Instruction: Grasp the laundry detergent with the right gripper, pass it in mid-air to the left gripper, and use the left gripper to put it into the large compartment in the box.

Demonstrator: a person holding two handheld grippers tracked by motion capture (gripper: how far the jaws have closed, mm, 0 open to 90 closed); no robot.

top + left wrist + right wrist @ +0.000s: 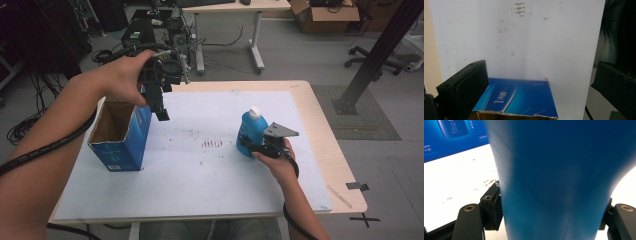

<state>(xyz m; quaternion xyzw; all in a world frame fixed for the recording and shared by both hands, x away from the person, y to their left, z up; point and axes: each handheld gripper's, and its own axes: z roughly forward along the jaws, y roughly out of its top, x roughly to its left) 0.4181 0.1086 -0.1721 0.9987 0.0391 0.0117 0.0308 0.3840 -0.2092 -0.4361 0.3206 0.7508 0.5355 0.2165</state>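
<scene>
A blue bottle [251, 131] with a white cap stands upright on the white mat [200, 175], right of centre. My right gripper [255, 146] reaches it from the near right, and its jaws are shut on the lower body. In the right gripper view the bottle [556, 182] sits between both pads, which touch its sides. An open-topped blue carton [122, 145] stands at the mat's left. My left gripper [161, 107] hangs above the carton's right rim, pointing down, open with nothing between its jaws. The left gripper view looks down on the carton's blue side [521, 97].
The mat covers most of a wooden table [330, 150]. Behind the table lie cables and dark equipment [150, 30], a white desk leg [256, 40], and a cardboard box [325, 15]. A black slanted post [375, 55] stands at the right.
</scene>
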